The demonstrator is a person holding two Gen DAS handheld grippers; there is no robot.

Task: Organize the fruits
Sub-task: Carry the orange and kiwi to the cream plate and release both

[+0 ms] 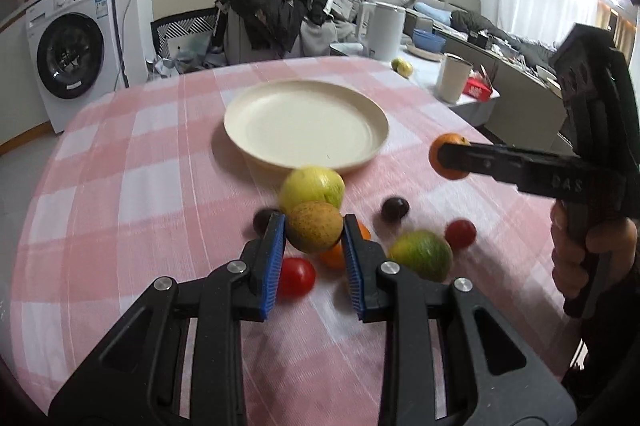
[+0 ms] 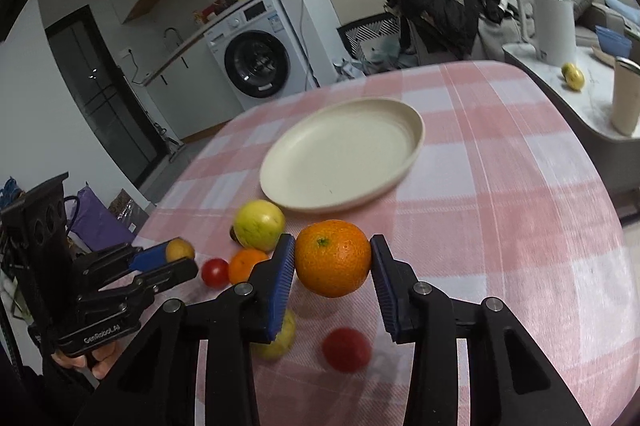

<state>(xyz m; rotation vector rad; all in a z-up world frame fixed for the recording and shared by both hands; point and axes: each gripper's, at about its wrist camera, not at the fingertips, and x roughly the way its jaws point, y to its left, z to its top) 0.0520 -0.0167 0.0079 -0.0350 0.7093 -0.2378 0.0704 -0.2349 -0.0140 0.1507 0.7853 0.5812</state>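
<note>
A cream plate (image 1: 306, 123) sits empty at the centre of a table under a pink checked cloth (image 1: 120, 185). In the left wrist view, the left gripper (image 1: 314, 232) clenches a small brown-yellow fruit (image 1: 314, 232) between its blue pads, lifted just above the cluster at lower centre: a yellow-green fruit (image 1: 312, 187) right behind it, near the plate's front rim, two dark grapes (image 1: 394, 209), two red tomatoes (image 1: 295, 276), a green-orange fruit (image 1: 420, 254) and a partly hidden orange one. In the right wrist view, the right gripper (image 2: 333, 258) grasps an orange (image 2: 333, 258) at frame centre, in front of the plate. Beyond the table stand a washing machine (image 1: 72, 53) at upper left, a chair heaped with dark clothes (image 1: 272, 5), a sofa, and at right a side table with a white kettle (image 1: 382, 27), a cup and a lemon (image 1: 402, 65). The left gripper's handle, at lower left of the right view, reads roughly "GenRobot.AI"; the right one shows "DAS".
</note>
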